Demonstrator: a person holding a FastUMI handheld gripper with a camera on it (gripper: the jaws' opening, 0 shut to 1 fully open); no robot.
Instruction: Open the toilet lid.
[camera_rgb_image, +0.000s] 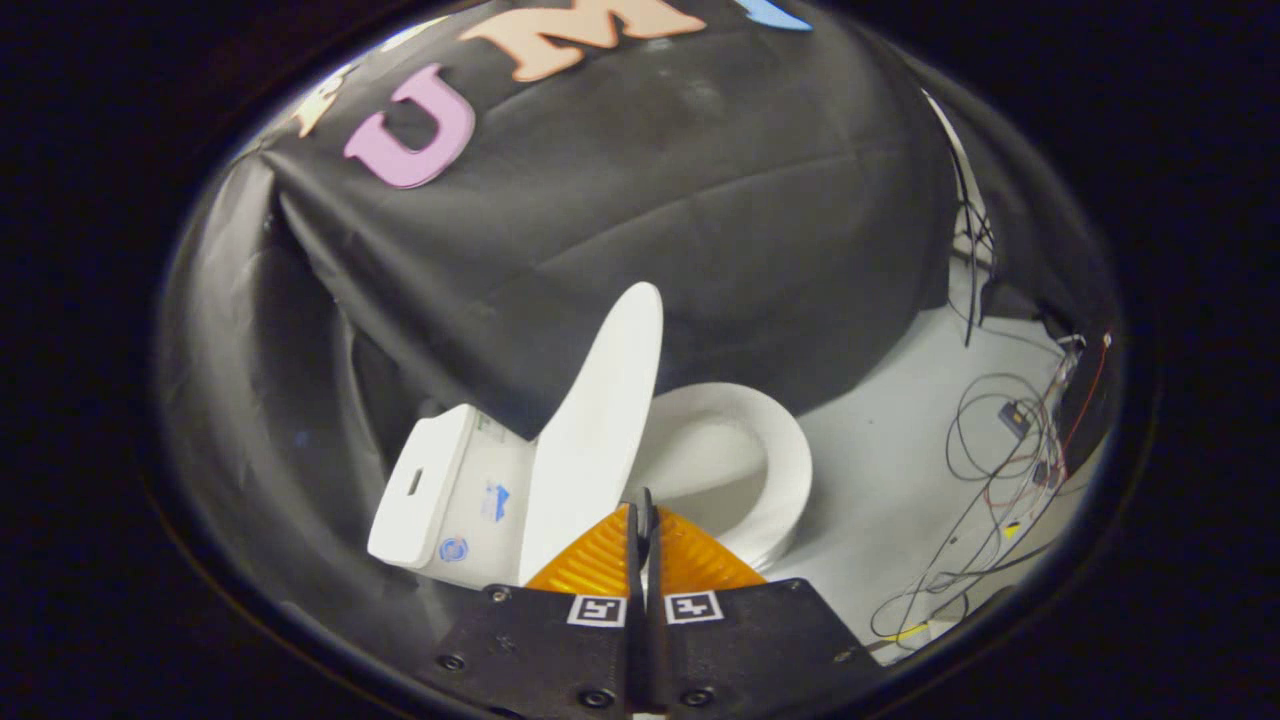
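A white toilet stands against the black cloth wall, and the whole scene looks tilted. Its lid (592, 430) is raised, standing nearly upright between the tank (435, 490) and the seat ring (785, 465), with the bowl open. My gripper (644, 503) is shut, its fingers pressed together with only a thin slit between them. The tips sit right at the lid's front edge, over the near part of the seat. I see nothing held between the fingers.
The pale floor (890, 480) spreads beyond the toilet on the seat side. A tangle of thin cables (1000, 470) and small electronics lies further out on it. The black cloth wall hangs close behind the tank.
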